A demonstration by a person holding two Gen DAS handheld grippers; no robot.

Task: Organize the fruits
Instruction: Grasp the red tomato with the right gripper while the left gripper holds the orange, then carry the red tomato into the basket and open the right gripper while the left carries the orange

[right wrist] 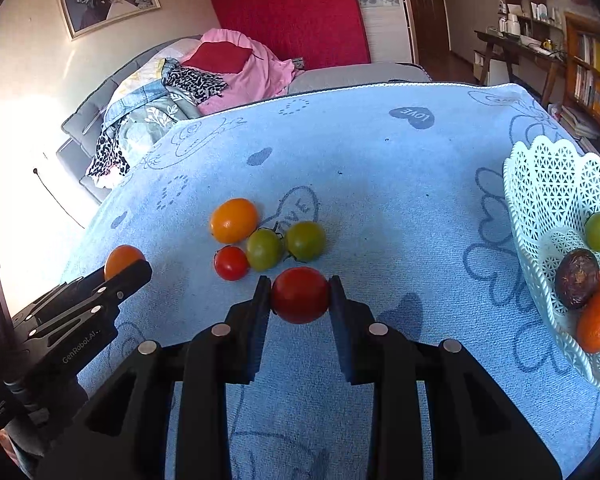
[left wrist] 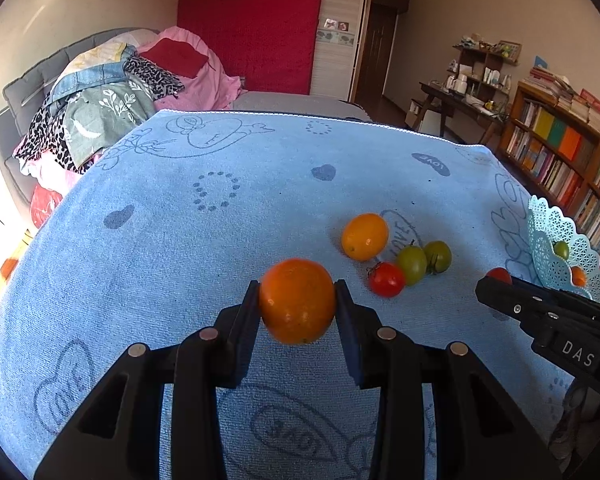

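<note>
R gripper [right wrist: 299, 294] clamped a red tomato [right wrist: 300, 295] just above the cloth; basket [right wrist: 540, 184] lay to its right, nearer R than L. L gripper [left wrist: 297, 300] gripped an orange [left wrist: 297, 301]. 4 fruits remained loose.

Blue towel [right wrist: 380, 200] bears four loose fruits [right wrist: 265, 249], perhaps tomatoes, and basket [right wrist: 540, 184]

You are working in a home bedroom: a bed [left wrist: 60, 92] heaped with clothes [left wrist: 112, 92], a framed wall photograph [right wrist: 108, 2], a crowded bookshelf [left wrist: 560, 152].
</note>
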